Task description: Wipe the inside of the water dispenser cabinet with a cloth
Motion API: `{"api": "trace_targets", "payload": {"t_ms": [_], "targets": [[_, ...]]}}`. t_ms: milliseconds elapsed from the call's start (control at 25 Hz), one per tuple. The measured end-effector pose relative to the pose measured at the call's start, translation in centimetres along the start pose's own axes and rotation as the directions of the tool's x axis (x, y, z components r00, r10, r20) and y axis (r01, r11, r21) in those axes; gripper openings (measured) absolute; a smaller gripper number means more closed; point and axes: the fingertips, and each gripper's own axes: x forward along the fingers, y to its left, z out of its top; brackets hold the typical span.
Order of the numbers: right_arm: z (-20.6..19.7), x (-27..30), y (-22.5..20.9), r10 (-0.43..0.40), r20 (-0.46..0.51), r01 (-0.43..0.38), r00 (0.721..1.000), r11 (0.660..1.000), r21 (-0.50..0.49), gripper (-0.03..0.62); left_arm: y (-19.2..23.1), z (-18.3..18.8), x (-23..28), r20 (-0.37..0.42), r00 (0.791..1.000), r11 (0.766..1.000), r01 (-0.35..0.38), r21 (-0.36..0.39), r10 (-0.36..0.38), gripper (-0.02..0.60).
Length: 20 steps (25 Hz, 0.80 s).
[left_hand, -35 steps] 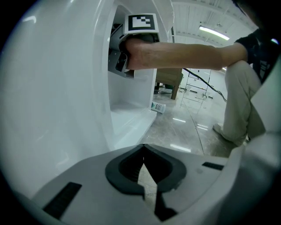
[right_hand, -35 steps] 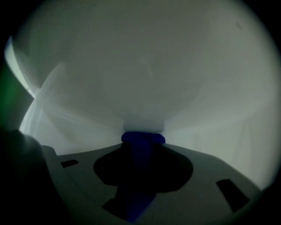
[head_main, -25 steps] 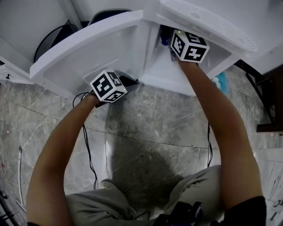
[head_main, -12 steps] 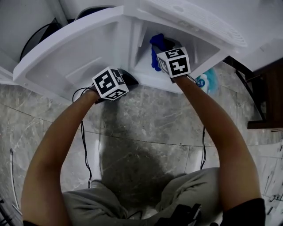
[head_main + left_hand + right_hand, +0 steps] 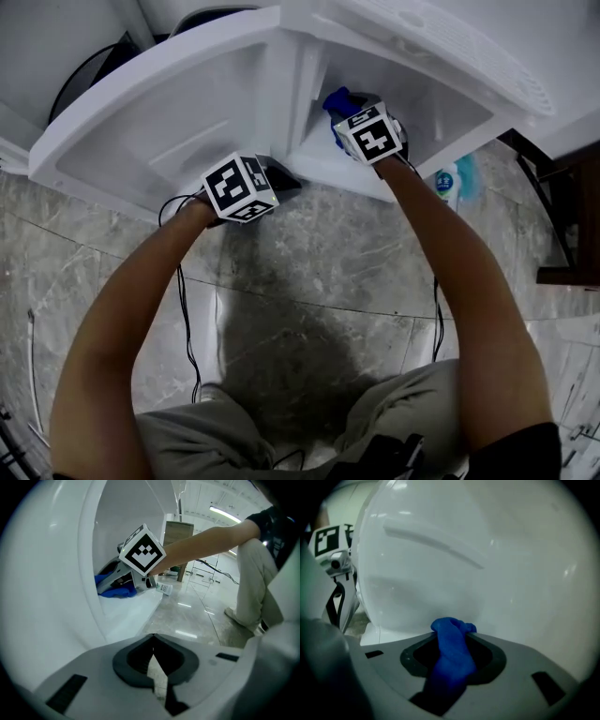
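Our right gripper [image 5: 453,656] clamps the blue cloth [image 5: 451,632] low inside the cabinet [image 5: 431,103]; only a bunched tip protrudes, so we risk bare jaws scraping the wall or the cloth slipping free.

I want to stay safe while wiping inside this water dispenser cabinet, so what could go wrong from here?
In the right gripper the cloth sits bunched between the jaws with only a small end past them, so the jaws may scrape the cabinet. The left gripper is shut on nothing by the open door, so the door might swing in.
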Motion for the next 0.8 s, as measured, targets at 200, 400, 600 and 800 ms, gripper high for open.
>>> {"api": "trace_targets", "payload": {"t_ms": [200,400,600,800], "targets": [[1.6,2.0,0.0,0.013,-0.003,-0.014,1.000,0.999,-0.050,0.123,-0.5,-1.7,-0.7,-0.010,1.000,1.000,0.006,-0.022,-0.006,0.006],[2.0,2.8,-0.5,0.026,-0.014,-0.027,1.000,0.998,-0.059,0.123,-1.9,-2.7,-0.1,-0.025,0.999,0.999,0.042,-0.012,-0.042,0.006],[1.5,1.9,1.1,0.071,-0.006,-0.071,0.997,0.995,-0.067,0.121,-2.5,-2.3,1.4,-0.024,0.997,0.997,0.075,0.009,-0.075,0.006],[1.5,1.9,1.6,0.104,-0.017,-0.105,0.994,0.990,-0.093,0.121,-3.2,-0.3,2.9,0.007,0.995,0.995,0.101,0.022,-0.101,0.006]]}}
